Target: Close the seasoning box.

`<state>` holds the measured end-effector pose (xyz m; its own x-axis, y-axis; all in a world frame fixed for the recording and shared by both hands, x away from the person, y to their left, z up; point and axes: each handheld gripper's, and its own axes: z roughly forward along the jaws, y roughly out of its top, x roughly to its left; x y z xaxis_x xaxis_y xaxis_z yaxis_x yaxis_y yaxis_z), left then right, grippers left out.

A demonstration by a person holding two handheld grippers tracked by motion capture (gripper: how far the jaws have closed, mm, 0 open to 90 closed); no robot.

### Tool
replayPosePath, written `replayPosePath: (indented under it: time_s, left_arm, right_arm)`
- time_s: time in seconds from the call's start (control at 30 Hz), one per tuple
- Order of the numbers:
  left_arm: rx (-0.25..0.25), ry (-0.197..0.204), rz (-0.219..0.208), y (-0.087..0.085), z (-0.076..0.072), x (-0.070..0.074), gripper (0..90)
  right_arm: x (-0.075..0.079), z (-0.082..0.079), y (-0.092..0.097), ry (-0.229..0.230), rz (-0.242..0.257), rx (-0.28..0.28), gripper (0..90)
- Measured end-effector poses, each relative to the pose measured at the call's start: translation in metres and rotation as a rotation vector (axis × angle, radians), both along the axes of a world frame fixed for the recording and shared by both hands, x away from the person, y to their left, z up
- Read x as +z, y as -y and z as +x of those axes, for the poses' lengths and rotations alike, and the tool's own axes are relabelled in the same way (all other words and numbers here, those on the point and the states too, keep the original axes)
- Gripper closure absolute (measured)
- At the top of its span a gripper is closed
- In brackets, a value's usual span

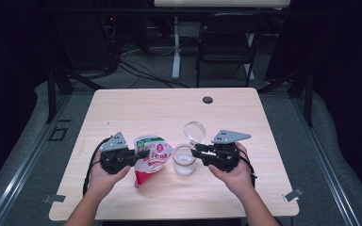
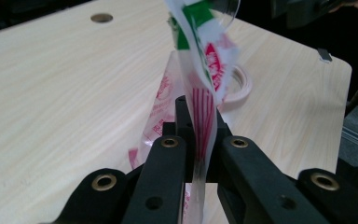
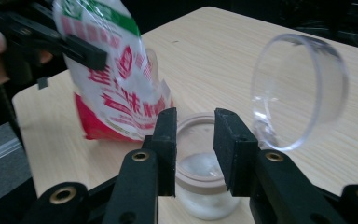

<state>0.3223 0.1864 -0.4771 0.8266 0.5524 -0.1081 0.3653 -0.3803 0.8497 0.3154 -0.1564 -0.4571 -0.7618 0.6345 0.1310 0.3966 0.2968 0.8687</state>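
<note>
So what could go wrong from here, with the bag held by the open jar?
1. The bag hangs from a thin pinch in the left hand-held gripper; it may slip or swing.
2. The jar is narrow, so contents may spill.
3. The right hand-held gripper flanks the jar without a visible grip; the jar could tip.

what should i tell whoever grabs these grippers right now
Left gripper: shut on the red and white pouch, held tilted beside the jar.
Right gripper: jaws either side of the open glass jar; grip on it can't be confirmed.
Clear lid: off, tilted on its edge on the table behind the jar.
Done: lid removed, pouch picked up.
Left, probably: steady the jar, pour from the pouch, put the lid back on.
</note>
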Motion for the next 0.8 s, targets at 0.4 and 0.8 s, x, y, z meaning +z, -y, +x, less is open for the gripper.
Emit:
replayPosePath:
  time_s: [0.4, 0.8]
  left_arm:
    - [-0.008, -0.050, -0.041, 0.000, -0.002, -0.014, 88.2]
    - [0.008, -0.039, -0.068, 0.005, -0.016, -0.022, 87.8]
  right_arm:
    - [0.011, 0.011, -0.041, -0.036, 0.001, 0.120, 70.7]
    - [-0.008, 0.017, -0.060, -0.094, -0.011, 0.212, 69.1]
